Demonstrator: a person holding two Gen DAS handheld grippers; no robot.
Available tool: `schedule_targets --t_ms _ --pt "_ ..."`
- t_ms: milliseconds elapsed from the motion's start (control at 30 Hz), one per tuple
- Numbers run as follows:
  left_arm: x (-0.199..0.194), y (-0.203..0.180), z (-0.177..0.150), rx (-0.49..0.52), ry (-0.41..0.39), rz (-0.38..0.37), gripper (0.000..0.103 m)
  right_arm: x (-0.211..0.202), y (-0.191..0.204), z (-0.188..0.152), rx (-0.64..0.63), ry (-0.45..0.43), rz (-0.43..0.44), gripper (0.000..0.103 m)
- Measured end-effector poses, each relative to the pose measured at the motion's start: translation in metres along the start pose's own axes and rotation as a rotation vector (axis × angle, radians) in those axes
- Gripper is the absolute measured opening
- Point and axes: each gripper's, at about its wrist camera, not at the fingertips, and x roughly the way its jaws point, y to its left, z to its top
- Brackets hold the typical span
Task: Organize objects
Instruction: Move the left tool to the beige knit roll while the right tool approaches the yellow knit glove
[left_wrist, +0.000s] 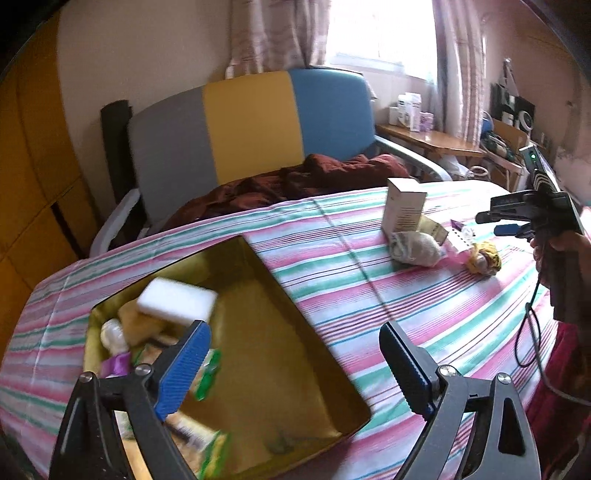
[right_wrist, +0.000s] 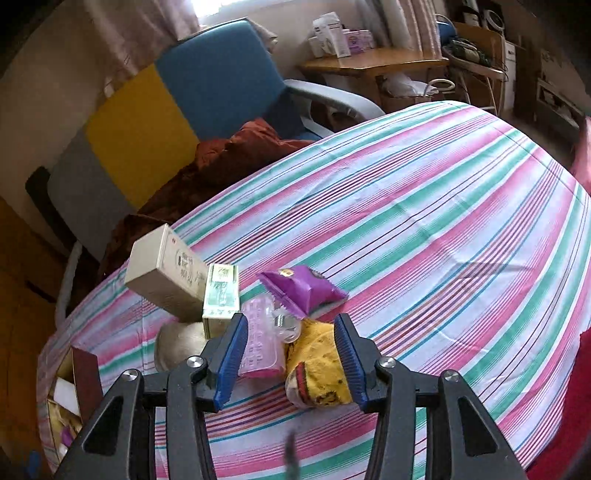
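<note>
Far left in our left wrist view, the gold tin (left_wrist: 280, 295) sits on the striped tablecloth (left_wrist: 351, 280), holding a white sponge block (left_wrist: 177, 301), a small white bottle (left_wrist: 112, 334), a purple packet and green wrappers. Our left gripper (left_wrist: 291, 363) hangs over the tin with its jaws spread wide, nothing between them. Further right on the cloth we see the upright cream box (left_wrist: 402, 208), a whitish bundle (left_wrist: 417, 249) just beside it, then the yellow pouch (left_wrist: 485, 258). At the right edge, our right gripper (left_wrist: 498, 221) is near that pile.

In the right wrist view, left to right: cream box (right_wrist: 166, 278), green-labelled box (right_wrist: 219, 295) touching it, pink packet (right_wrist: 260, 338), purple snack bag (right_wrist: 303, 290). Our right gripper (right_wrist: 291, 356) is released, with the yellow pouch (right_wrist: 321, 363) lying between its fingers; contact we cannot tell.
</note>
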Motion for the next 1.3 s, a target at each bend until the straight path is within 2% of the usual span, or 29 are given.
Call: schedule_targets --t_ms 367,567,700,833,1000,1300 --pt "0.039 -0.051 0.020 0.059 0.049 -0.092 0.093 -0.002 -0.006 -0.001 0.037 0.006 0.040 0.057" --pt "0.057 -0.076 0.029 0.120 0.057 -0.076 0.093 0.000 -0.010 0.000 0.062 0.023 0.050 0.058" --pt "0.066 -0.091 0.035 0.155 0.053 -0.082 0.093 0.001 -0.010 0.000 0.054 0.026 0.018 0.058" --pt "0.077 -0.103 0.040 0.174 0.063 -0.090 0.094 0.002 -0.019 0.001 0.097 0.035 0.016 0.058" --pt "0.087 -0.118 0.045 0.209 0.060 -0.091 0.094 0.003 -0.028 0.002 0.150 0.047 0.040 0.058" --pt "0.101 -0.138 0.050 0.262 0.059 -0.103 0.094 0.004 -0.031 0.002 0.166 0.058 0.066 0.058"
